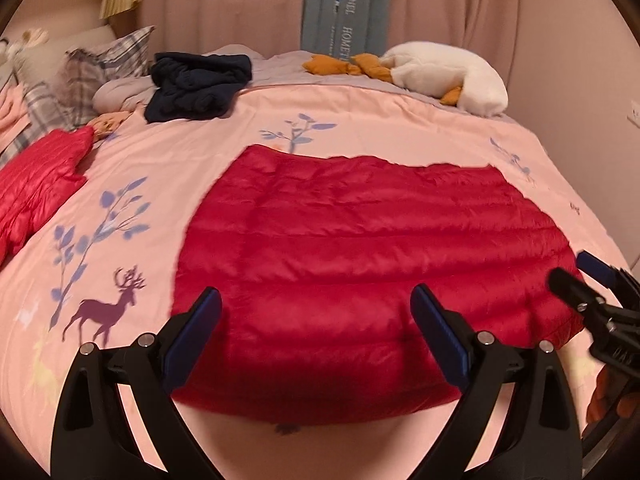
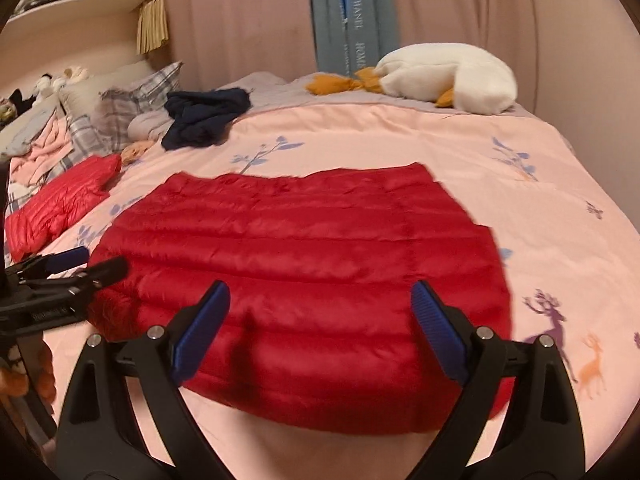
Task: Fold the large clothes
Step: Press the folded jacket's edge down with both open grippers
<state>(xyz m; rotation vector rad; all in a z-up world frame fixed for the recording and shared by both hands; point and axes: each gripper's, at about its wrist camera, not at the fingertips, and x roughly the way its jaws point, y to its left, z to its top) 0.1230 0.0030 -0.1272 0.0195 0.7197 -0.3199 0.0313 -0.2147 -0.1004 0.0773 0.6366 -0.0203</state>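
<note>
A red quilted down garment (image 1: 360, 260) lies flat in a folded rectangle on the pink bedspread (image 1: 132, 248); it also shows in the right wrist view (image 2: 304, 280). My left gripper (image 1: 316, 312) is open and empty, held just above the garment's near edge. My right gripper (image 2: 320, 308) is open and empty above the same near edge, further right. The right gripper shows at the right edge of the left wrist view (image 1: 588, 276). The left gripper shows at the left edge of the right wrist view (image 2: 76, 264).
A second red down garment (image 1: 36, 188) lies at the left by plaid pillows (image 1: 92, 72). A dark navy garment (image 1: 196, 84) is crumpled at the back. A white plush goose (image 1: 444, 76) lies back right. Curtains (image 1: 460, 12) hang behind the bed.
</note>
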